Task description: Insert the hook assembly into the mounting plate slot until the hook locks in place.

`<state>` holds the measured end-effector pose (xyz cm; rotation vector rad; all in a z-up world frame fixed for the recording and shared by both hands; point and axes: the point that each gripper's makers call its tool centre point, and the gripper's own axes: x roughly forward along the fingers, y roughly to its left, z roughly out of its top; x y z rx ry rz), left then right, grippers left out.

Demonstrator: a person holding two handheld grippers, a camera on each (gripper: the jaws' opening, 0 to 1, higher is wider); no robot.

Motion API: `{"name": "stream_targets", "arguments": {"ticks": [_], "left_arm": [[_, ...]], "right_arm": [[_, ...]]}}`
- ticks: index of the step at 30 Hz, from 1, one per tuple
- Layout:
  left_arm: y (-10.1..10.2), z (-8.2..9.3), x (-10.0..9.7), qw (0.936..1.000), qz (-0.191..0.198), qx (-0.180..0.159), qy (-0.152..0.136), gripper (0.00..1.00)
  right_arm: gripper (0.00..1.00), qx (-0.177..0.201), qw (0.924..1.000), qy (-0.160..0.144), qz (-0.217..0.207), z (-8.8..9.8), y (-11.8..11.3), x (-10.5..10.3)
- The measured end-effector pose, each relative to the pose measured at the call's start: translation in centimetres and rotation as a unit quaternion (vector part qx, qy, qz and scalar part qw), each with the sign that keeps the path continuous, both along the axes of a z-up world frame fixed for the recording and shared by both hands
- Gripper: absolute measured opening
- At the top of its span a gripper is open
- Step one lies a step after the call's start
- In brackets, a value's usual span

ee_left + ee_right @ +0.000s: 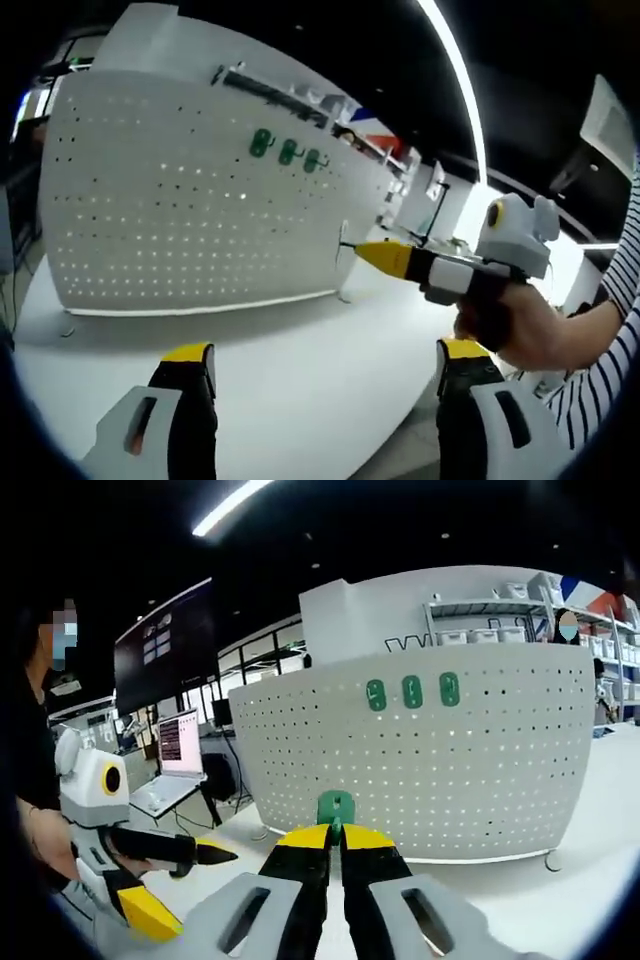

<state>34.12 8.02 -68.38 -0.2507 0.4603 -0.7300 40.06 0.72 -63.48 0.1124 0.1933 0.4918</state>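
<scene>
From the left gripper view, the left gripper (325, 365) sits low at six o'clock with its yellow-tipped jaws wide apart and nothing between them, aimed across the white table (300, 370) toward the pegboard (190, 210). At three o'clock in that view the right gripper (352, 247) reaches in, a hand (520, 325) wrapped round its grip and a striped sleeve (610, 330) behind it. Its yellow nose points at the near end of the board, at about nine o'clock from the hand; what it carries is too small to make out there.

The right gripper view settles it: the right gripper (335, 832) has its jaws pressed together on a green hook (335, 807), which stands up just above the yellow tips at the centre of the view. It is still short of the pegboard (420, 770), the white perforated plate standing upright on the table straight ahead at twelve o'clock. Three more green hooks (412, 691) already sit in a row near the top of that plate, side by side.

The left gripper (225, 856) comes in at eight o'clock, dark tip pointing right, low over the table.

Beyond, at ten o'clock, an open laptop (175, 755) rests on a desk, and shelves with bins (485, 635) rise behind the board at one o'clock.
</scene>
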Motion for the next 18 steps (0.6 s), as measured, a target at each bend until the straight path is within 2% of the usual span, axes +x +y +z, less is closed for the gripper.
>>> {"name": "stream_targets", "arguments": {"ticks": [18], "left_arm": [[0.5,-0.5,0.0,0.9999,0.007,-0.002,0.009,1.0]], "right_arm": [[0.0,-0.014,0.9977,-0.044,-0.05,1.5,-3.0,3.9]]}}
